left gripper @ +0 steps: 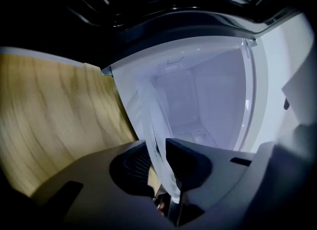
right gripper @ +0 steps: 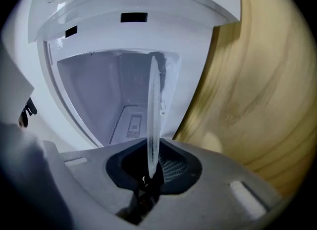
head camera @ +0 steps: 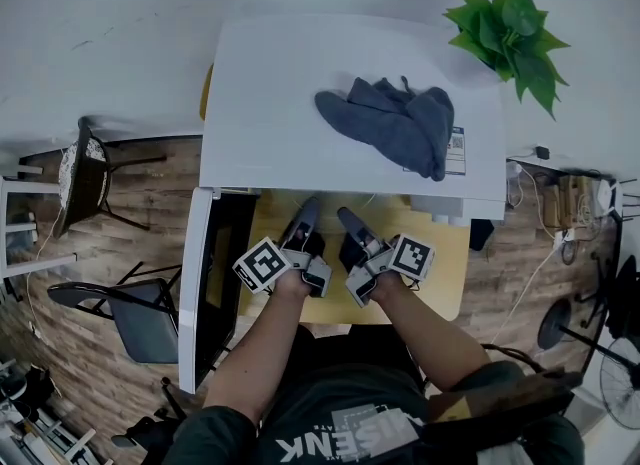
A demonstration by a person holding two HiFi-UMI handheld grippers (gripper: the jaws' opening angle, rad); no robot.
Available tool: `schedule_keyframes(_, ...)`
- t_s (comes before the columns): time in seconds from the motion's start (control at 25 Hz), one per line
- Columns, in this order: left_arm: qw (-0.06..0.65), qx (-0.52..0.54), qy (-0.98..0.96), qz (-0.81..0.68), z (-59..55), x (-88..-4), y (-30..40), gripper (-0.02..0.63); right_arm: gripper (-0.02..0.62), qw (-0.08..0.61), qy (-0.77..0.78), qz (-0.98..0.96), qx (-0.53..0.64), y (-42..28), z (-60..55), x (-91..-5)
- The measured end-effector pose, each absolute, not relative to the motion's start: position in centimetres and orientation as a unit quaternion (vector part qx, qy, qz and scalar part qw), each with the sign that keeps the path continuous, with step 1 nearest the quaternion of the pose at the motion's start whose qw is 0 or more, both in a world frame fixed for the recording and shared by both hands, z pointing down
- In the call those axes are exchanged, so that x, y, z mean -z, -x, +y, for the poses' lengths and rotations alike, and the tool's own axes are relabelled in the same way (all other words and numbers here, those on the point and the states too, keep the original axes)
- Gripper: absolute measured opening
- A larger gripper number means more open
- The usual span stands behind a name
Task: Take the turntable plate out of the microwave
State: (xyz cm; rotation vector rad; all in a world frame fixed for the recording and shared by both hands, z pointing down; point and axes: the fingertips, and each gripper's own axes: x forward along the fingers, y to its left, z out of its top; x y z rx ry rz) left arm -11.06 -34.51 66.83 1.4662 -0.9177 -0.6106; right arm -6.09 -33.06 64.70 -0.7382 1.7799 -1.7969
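The left gripper point(left gripper: 159, 157) and right gripper point(right gripper: 152, 167) clamp the plate point(right gripper: 154, 105) at the microwave point(head camera: 290, 83) mouth; door point(head camera: 193, 283) open left, cloth point(head camera: 395, 123) atop.

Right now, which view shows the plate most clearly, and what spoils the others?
Right gripper view: evenly lit, plate edge-on and crisp. Left gripper view: top half dark, table motion-blurred, plate a faint streak. Head view: fisheye bends edges; microwave hides the plate.
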Motion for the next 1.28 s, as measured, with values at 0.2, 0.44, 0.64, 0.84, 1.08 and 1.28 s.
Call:
schedule_keyframes(0.2, 0.629, 0.34, -0.597, -0.363, -33.1, -65.3, 10.5, 0.046, 0.041, 0.249, 0.254, 0.662, 0.659, 5.9, -32.0, -64.1)
schedule_keyframes(0.44, 0.613, 0.341, -0.604, -0.379, -31.2, -64.6, 10.7, 0.044, 0.046, 0.246, 0.236, 0.673, 0.656, 5.7, -30.4, -63.1)
schedule_keyframes(0.64, 0.608, 0.347, -0.598, -0.39, -29.0, -64.2, 10.5, 0.043, 0.051, 0.231, 0.215, 0.683, 0.658, 5.6, -28.6, -62.5)
schedule_keyframes(0.84, 0.597, 0.351, -0.602, -0.397, -26.4, -63.8, 9.9, 0.044, 0.052, 0.219, 0.196, 0.691, 0.66, 5.0, -26.1, -62.0)
schedule_keyframes(1.08, 0.572, 0.368, -0.607, -0.412, -23.6, -61.7, 10.0, 0.044, 0.052, 0.201, 0.164, 0.709, 0.656, 5.0, -23.5, -59.8)
schedule_keyframes(1.28, 0.562, 0.378, -0.607, -0.416, -20.9, -59.3, 10.4, 0.046, 0.052, 0.193, 0.136, 0.722, 0.651, 5.7, -21.1, -57.3)
